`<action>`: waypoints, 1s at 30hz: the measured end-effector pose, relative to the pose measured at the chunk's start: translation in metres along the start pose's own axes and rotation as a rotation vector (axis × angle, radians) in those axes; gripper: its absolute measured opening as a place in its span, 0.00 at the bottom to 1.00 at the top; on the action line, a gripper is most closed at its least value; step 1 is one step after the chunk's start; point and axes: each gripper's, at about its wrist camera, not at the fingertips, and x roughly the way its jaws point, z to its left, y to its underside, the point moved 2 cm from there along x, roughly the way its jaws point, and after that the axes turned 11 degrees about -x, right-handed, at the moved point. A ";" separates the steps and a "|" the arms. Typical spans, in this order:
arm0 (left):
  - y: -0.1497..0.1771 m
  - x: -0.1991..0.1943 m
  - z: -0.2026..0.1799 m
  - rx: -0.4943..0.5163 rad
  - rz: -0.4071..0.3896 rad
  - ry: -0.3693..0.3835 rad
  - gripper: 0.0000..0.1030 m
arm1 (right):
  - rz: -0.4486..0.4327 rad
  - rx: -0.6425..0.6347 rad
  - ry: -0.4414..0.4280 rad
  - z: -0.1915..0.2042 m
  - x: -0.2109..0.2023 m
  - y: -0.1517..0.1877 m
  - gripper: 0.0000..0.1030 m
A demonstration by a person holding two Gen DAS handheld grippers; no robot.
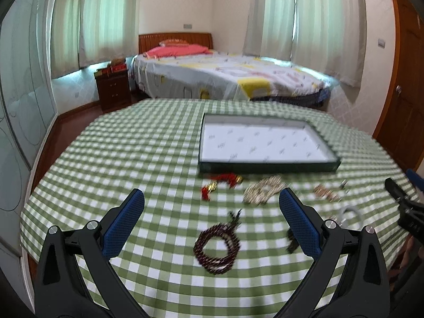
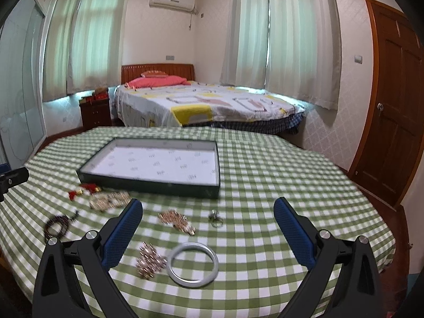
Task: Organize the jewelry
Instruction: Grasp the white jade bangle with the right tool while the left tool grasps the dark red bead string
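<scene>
- While nothing has yet been lifted, both tools hover over the desk (image 2: 265, 164) with its green-and-white checked cloth: the left hand-held gripper (image 1: 211, 220) has its blue-padded jaws spread wide and empty, and the right hand-held gripper (image 2: 208, 228) is likewise released, holding nothing.
- The shallow dark-green tray with a white printed lining (image 2: 148, 182) lies empty toward the far side of the desk; all the jewelry lies loose on the cloth in front of it.
- Between the left jaws lies a coiled dark-red bead bracelet (image 1: 216, 249) — limp and light, likely to sag and uncoil, so I would pinch across the bundled strands at one side.
- Below the right jaws lies a plain pale grey rigid bangle (image 2: 193, 264), just beside a rose-gold chain cluster (image 2: 149, 263). The bangle looks stiff, smooth and slippery; gripping across its rim at one point seems best.
- Further off are a second rose-gold link chain (image 2: 177, 222), a small silver ring (image 2: 215, 218), a pale beaded bracelet heap (image 2: 109, 200) and a red tasselled charm (image 2: 84, 189) — all soft or tiny, easily snagged.
</scene>
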 end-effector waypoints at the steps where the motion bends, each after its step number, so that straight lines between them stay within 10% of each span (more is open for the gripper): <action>1: 0.010 0.013 0.003 0.005 0.027 -0.006 0.96 | 0.010 0.000 -0.005 0.001 0.003 0.005 0.94; 19: 0.056 0.092 0.008 0.004 0.266 -0.026 0.82 | 0.170 0.015 -0.089 0.007 0.054 0.055 0.94; 30: 0.059 0.096 0.014 0.017 0.241 -0.062 0.94 | 0.219 0.028 -0.106 0.007 0.064 0.064 0.94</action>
